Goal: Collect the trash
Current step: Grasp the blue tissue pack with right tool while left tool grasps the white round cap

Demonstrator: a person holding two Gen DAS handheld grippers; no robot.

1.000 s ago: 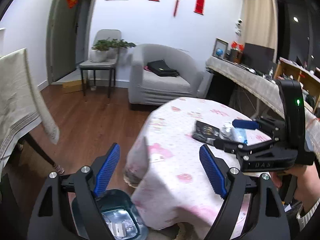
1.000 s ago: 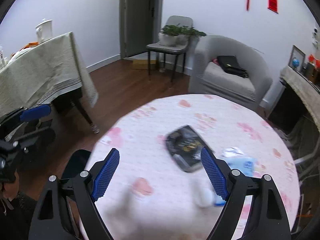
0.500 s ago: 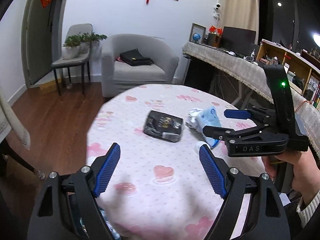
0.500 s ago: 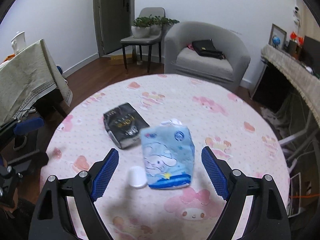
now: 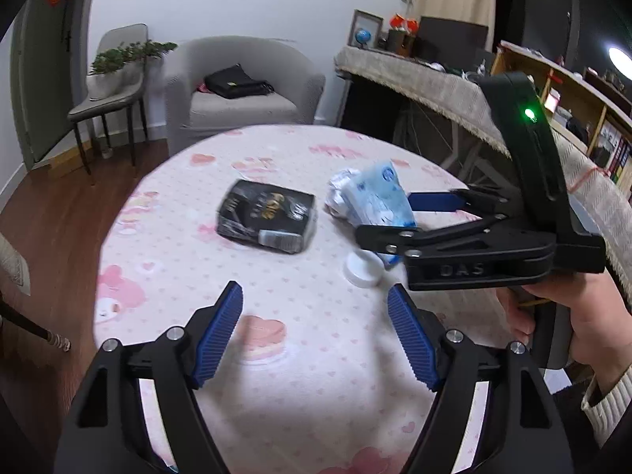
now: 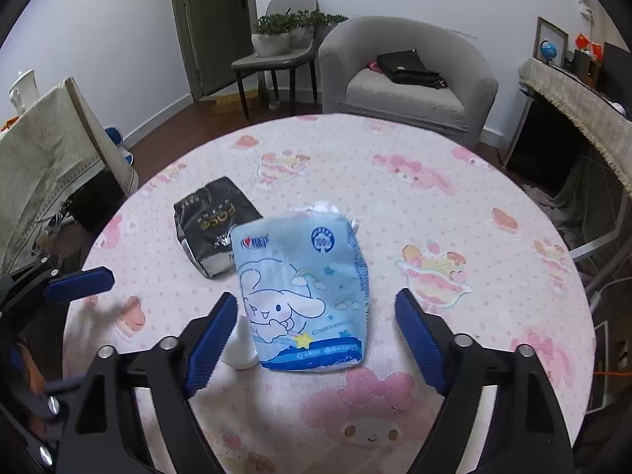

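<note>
The right claw (image 6: 316, 322) is held part-open over the round tabletop (image 6: 454, 213), and its jaws have just been closing; the blue tissue pack (image 6: 302, 290) lies between the blue pads, but no pad is seen pressing on it, so nothing is held yet. A small white cap (image 6: 239, 345) sits just inside the claw's left pad, touching or nearly touching the pack's edge. Beyond the pack, ahead and to the left of this claw, a black wrapper (image 6: 215, 223) lies flat.

The left claw (image 5: 316, 335) is likewise part-open and empty, its jaws also having just been narrowed, with only bare cloth between the pads. The black wrapper (image 5: 268, 221) is ahead of it and well apart.

The tissue pack is judged to be light, soft and crushable, with a slick plastic skin; it is best taken across its narrow width near the middle, so that it is squeezed rather than slid. The black wrapper looks thin and crinkly, and a raised edge would need to be pinched. The cap may be knocked aside.
</note>
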